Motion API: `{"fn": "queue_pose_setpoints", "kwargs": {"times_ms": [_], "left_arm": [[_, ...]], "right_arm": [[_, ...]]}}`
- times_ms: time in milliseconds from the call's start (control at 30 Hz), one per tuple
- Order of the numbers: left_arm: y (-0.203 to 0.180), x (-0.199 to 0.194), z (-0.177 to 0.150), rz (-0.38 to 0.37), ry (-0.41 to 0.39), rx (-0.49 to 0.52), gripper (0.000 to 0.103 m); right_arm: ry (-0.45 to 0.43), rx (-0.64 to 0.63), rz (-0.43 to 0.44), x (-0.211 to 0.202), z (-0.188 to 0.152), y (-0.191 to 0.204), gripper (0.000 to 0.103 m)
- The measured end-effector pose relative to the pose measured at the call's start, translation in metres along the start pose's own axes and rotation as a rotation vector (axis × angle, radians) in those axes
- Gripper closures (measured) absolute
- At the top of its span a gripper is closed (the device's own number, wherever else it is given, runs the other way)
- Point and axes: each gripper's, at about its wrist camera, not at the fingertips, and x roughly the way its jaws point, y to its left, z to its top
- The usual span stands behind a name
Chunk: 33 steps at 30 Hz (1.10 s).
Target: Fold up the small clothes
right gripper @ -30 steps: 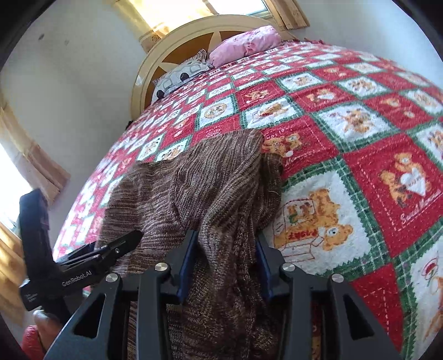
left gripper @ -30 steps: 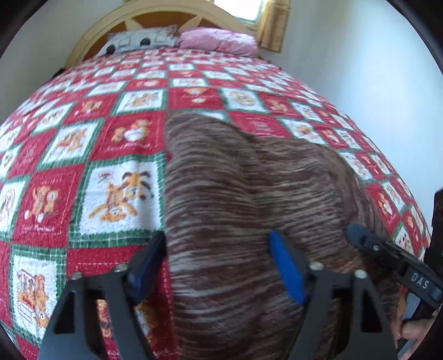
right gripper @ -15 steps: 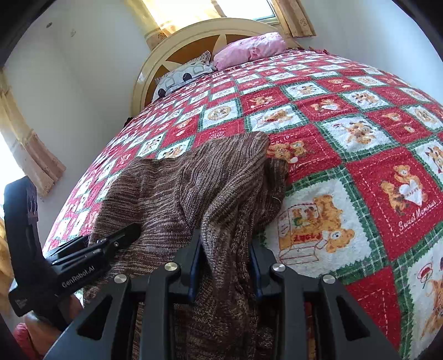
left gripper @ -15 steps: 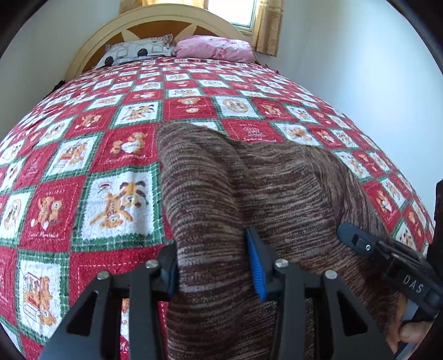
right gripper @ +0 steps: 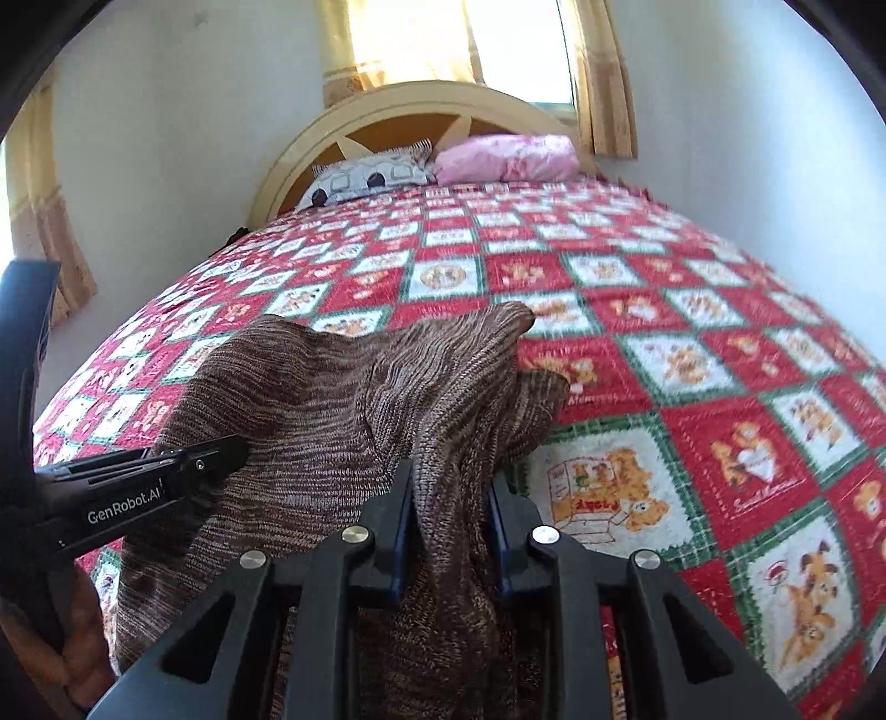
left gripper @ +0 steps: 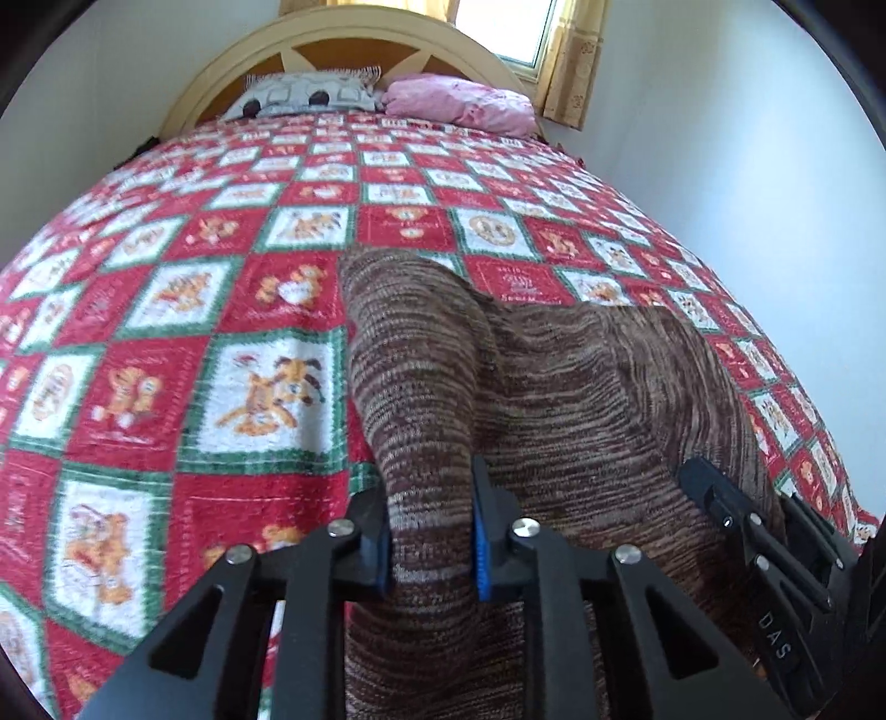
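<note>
A red, white and green patchwork quilt (left gripper: 266, 399) printed with teddy bears fills both views, running up to a cream arched headboard (right gripper: 421, 105) at the top, with a grey patterned pillow (left gripper: 307, 94) and a pink pillow (left gripper: 459, 99) against it.

The brown striped knit garment (left gripper: 581, 387) lies on the quilt across the lower centre and right of the left wrist view, its near edge gathered up into a ridge. The left gripper (left gripper: 431, 537) has just been closing, and its blue-padded jaws now pinch that ridge at the bottom centre. In the right wrist view the garment (right gripper: 332, 399) spreads from centre to lower left, and the right gripper (right gripper: 449, 526), its jaws also just closed further, pinches a bunched fold at the bottom centre.

Only the right wrist view shows curtains (right gripper: 404, 44) lit by the window above the headboard, another curtain at the left edge, and the left gripper's lettered side entering from the lower left. The left wrist view shows the right gripper's black body at lower right.
</note>
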Motion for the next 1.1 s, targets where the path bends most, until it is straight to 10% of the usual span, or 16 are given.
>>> {"fn": "queue_pose_setpoints", "kwargs": {"times_ms": [1100], "left_arm": [[0.129,-0.096,-0.04,0.22,-0.05,-0.111,0.081]], "right_arm": [[-0.002,-0.033,0.289,-0.047,-0.002,0.166,0.081]]}}
